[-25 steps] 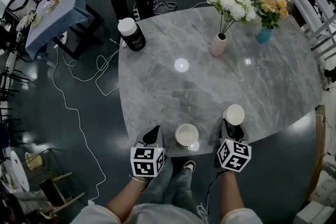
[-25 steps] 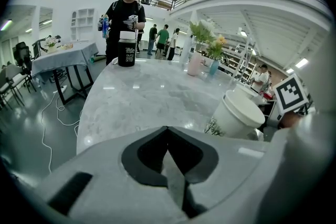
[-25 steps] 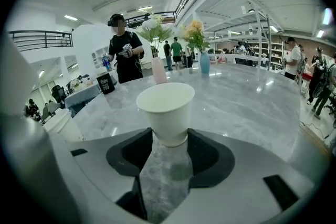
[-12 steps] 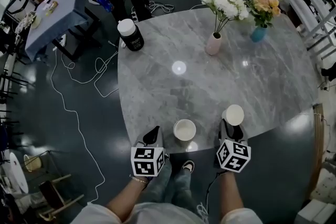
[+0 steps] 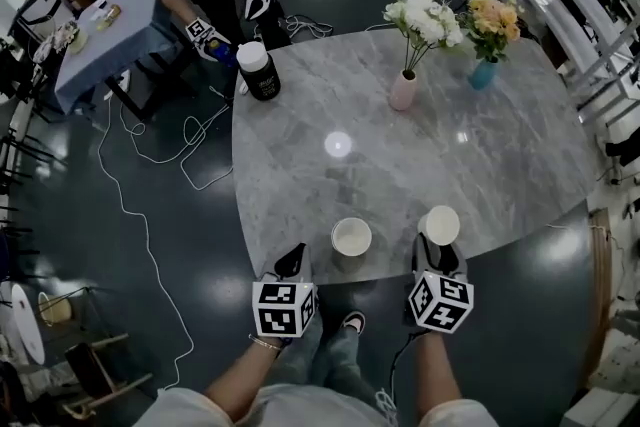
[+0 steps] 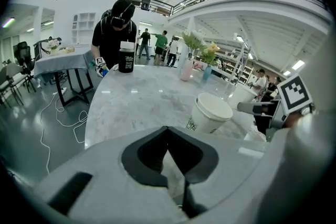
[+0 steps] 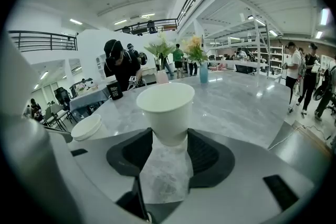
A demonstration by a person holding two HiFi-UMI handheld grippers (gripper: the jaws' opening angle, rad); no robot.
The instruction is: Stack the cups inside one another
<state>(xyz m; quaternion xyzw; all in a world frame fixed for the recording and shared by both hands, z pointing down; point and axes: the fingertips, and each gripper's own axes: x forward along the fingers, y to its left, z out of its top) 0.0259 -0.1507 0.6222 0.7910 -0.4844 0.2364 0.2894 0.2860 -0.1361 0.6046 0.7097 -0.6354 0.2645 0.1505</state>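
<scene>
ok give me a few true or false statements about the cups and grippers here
1. The right gripper grips a white cup. True.
2. The left gripper grips the other cup. False: its jaws are shut on nothing, and that cup stands on the table.
3. The cups are already nested. False: they are apart.
4. A pink vase and a blue vase hold flowers. True.
</scene>
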